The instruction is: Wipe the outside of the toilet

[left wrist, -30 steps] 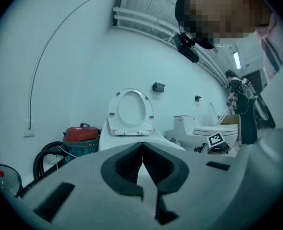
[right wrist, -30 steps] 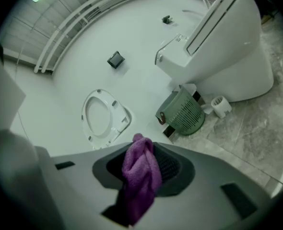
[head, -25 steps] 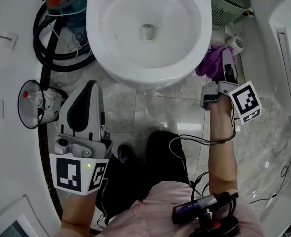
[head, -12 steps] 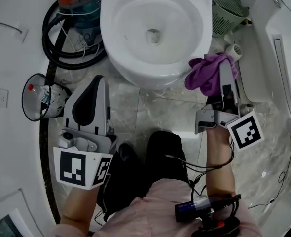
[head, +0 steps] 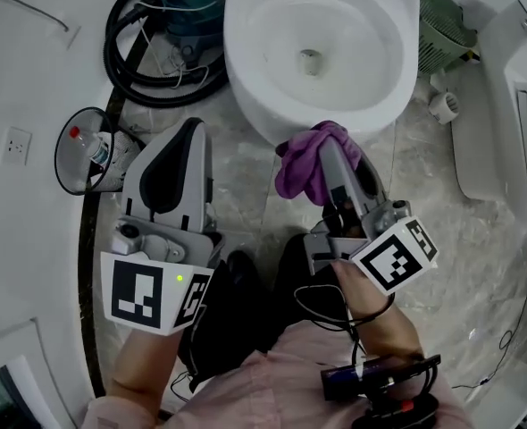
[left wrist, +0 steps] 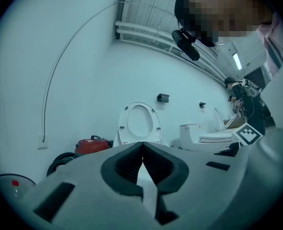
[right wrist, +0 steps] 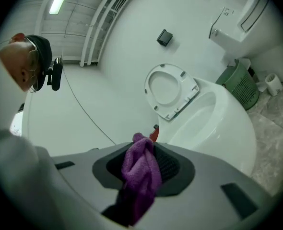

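Observation:
The white toilet stands at the top of the head view, its seat and lid raised. My right gripper is shut on a crumpled purple cloth that hangs just below the front of the bowl, at or very near its outer wall. In the right gripper view the cloth bunches between the jaws, with the bowl just to the right. My left gripper hovers left of the bowl's front; its jaws meet at the tips with nothing between them.
A red vacuum with coiled black hose sits left of the toilet. A wire bin holding a bottle stands by the left wall. A green basket, a paper roll and another white fixture are on the right.
My right gripper has swept the purple cloth leftward from the right side of the bowl round to its front. The left gripper has shifted only slightly.

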